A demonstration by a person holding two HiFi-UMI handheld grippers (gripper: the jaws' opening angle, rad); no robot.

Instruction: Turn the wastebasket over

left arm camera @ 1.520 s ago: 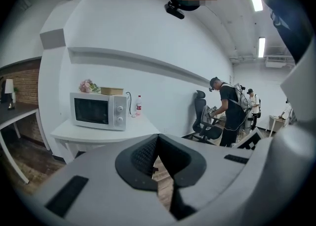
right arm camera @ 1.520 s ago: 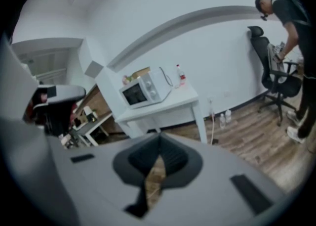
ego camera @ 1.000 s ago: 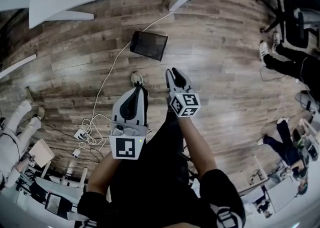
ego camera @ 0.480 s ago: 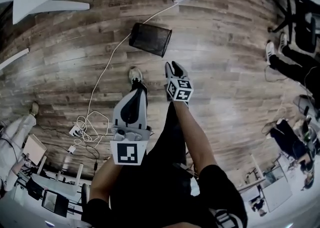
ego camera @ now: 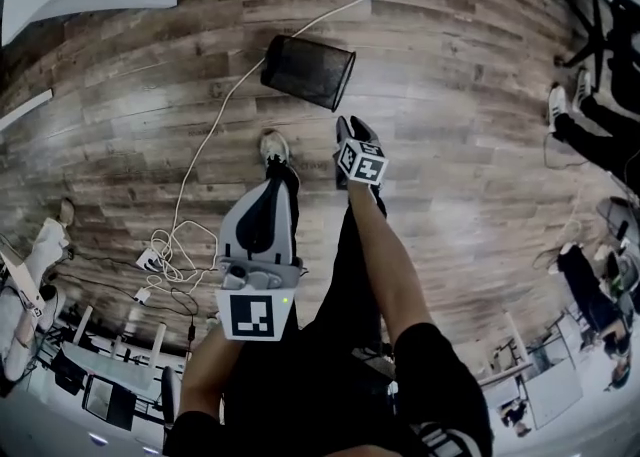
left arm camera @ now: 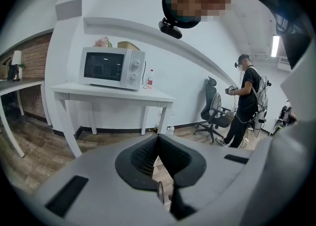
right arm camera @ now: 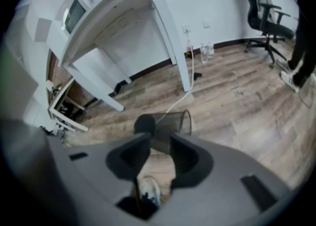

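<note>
Within the last second the right gripper (ego camera: pixel 355 128) has come down toward the floor (ego camera: pixel 450 145) and tipped more steeply downward, so in the head view it now sits much nearer to the wastebasket (ego camera: pixel 308 71) than before; its jaws are opening, already wide, and nothing is between them yet; I judge this as the approach for a grasp, the turning over itself not yet begun. The left gripper (ego camera: pixel 280 177) has sunk a little too, but its jaws are together and empty, and it points at the room, not at the basket. The wastebasket lies on its side on the floor, far from the person and slightly to the left, its open mouth to the right and its base to the left; a white cable (ego camera: pixel 215 135) passes just beside it. From the right gripper the basket shows straight ahead, beyond the jaw tips and still apart from them, with the person's shoe (ego camera: pixel 274 148) nearer.
</note>
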